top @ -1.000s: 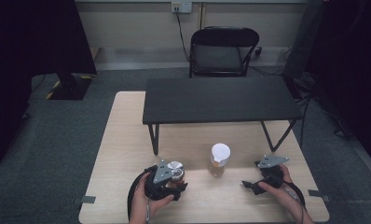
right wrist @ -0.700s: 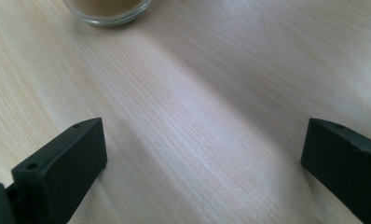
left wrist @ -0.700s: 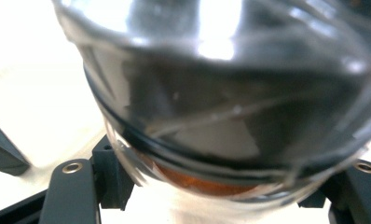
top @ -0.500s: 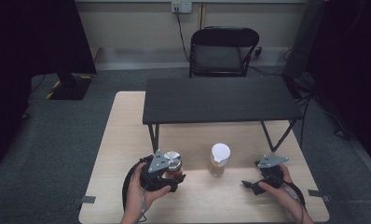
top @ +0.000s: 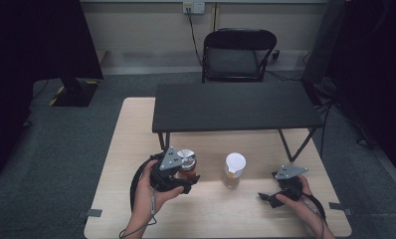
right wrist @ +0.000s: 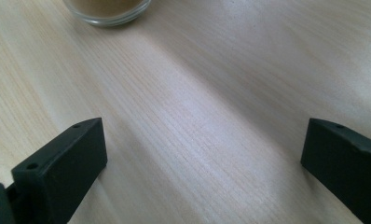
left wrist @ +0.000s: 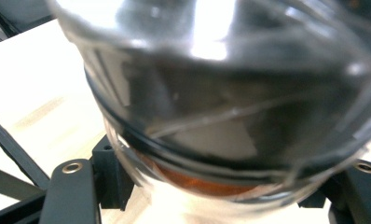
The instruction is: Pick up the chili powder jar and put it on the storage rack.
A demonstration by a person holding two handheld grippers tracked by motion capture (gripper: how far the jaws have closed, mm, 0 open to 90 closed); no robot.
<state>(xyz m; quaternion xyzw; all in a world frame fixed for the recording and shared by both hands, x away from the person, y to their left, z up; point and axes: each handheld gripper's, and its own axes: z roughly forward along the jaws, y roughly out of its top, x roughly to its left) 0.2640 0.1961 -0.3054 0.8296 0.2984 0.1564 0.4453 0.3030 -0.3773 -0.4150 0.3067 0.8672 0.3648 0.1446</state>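
1. Jar point(top: 187, 164) with a pale lid and reddish-brown contents sits between the jaws of the left gripper point(top: 178, 175), which are clamped on its clear glass body; the person's left hand point(top: 151, 191) carries it left of the second jar, above the wooden table point(top: 126, 149).
2. Seen in the left gripper view, that jar point(left wrist: 221, 93) presses right up against the camera, its glass wall bulging over both black jaws and an orange band showing low on it.
3. Second jar point(top: 234, 170), white-lidded with tan contents, stands upright on the table in front of the black shelf point(top: 236, 107), between the two grippers and touching neither.
4. Right gripper point(top: 278, 194) rests low on the table to the right of the second jar, jaws spread wide with only bare wood between them.
5. From the right gripper view, the second jar's base point(right wrist: 108, 9) sits well ahead of the left-hand jaw.
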